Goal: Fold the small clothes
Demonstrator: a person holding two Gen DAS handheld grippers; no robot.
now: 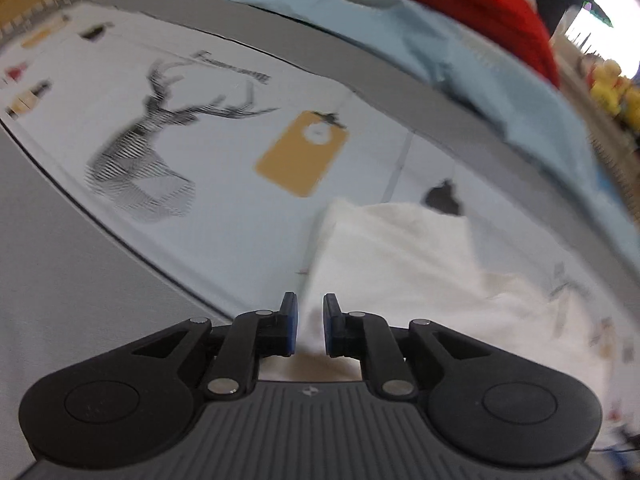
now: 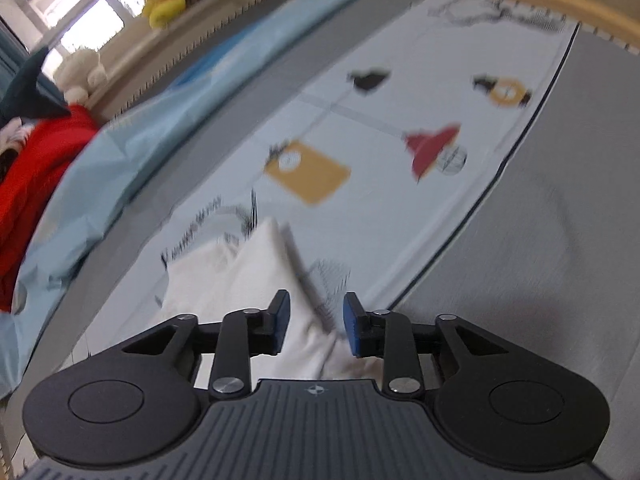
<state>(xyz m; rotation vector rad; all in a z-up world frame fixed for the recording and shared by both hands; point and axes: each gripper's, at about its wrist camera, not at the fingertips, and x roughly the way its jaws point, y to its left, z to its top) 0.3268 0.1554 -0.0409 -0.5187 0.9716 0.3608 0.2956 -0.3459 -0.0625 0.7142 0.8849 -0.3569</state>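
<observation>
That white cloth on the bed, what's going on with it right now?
A person with a handheld gripper in each hand is working on a small white garment lying on a printed sheet. The left gripper and the right gripper each have white fabric between their fingers, with a gap showing, so neither looks clamped. The views are motion-blurred. Light blue fabric lies beyond.

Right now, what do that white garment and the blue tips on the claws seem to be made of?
White garment: soft, matte woven or knit cloth, likely cotton; it creases and slumps in folds. Blue tips: probably rubber or foam pads, a flat, dull blue facing on hard black plastic fingers.
</observation>
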